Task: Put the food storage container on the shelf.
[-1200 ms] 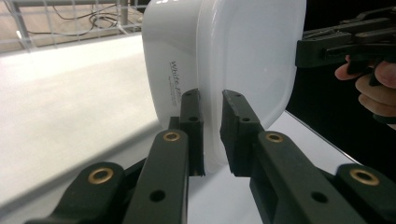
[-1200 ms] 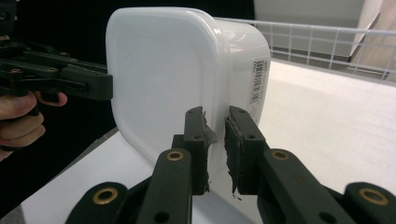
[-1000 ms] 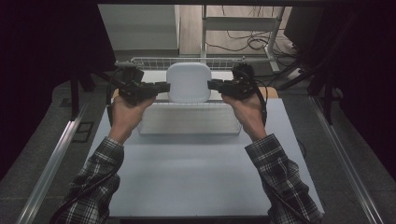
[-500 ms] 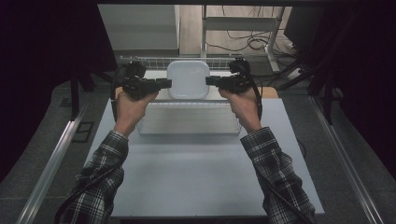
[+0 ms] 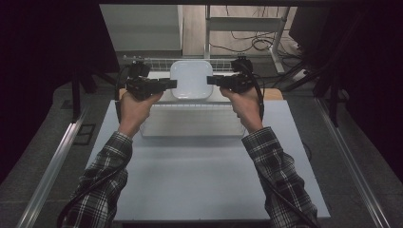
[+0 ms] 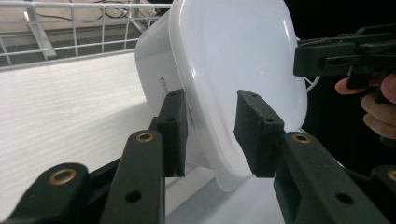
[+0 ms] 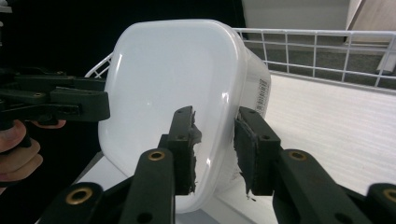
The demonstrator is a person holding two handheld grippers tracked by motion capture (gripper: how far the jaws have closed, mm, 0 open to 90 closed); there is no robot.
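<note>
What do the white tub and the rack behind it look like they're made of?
The tub looks like glossy white plastic: smooth moulded walls, rounded corners and soft highlights on its lid. The rack looks like white-coated metal wire, thin straight rods crossing in a grid, though the coating is a guess.

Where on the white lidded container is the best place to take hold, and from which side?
Grip the lid's overhanging rim of the white container, one gripper from each side. The rim juts past the body, thin enough to fit between jaws. The left gripper and right gripper already straddle it, jaws just opening, pads apparently not pressing.
</note>
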